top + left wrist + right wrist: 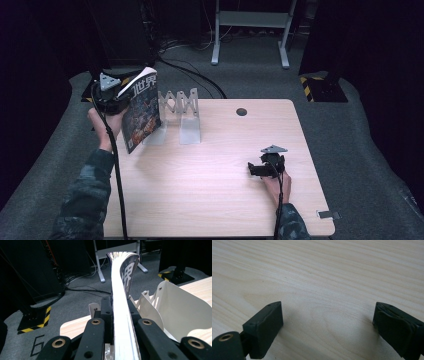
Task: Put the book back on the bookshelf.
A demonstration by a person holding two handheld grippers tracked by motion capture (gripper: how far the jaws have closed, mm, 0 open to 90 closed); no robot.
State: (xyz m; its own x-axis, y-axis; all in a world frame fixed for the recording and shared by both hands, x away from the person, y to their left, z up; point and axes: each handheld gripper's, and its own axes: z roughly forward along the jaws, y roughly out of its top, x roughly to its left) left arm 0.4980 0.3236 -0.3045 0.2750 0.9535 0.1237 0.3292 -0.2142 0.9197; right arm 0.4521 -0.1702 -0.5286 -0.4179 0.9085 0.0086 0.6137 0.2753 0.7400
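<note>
While my left claw (116, 95) squeezed the magazine (141, 111), its two black jaws were pressed flat on both sides of the pages, so that claw was closed tight on it. In the left gripper view the magazine (122, 315) stood on its thin edge right between my jaws and ran away from me, and its far end curled over a little. I could see a big white letter on its dark cover. From the high view the magazine stood nearly upright, with its bottom edge close to the table (220, 190) at the left back corner. I could not tell if it touched the wood.

Just beside the magazine, on the side toward my other claw, was a white rack (180, 117) with thin upright walls. In the left gripper view one curved white wall of the rack (180, 307) was just to the side of my jaws. The magazine was near the rack's first slot, but I could not tell if it was inside it.

My right claw (260, 169) was far away from all that, low over the near right part of the table. Its jaws were wide apart with nothing between them, and bare pale wood (324, 290) lay under them.

Past the table I saw grey carpet, black cables and a metal stand.
</note>
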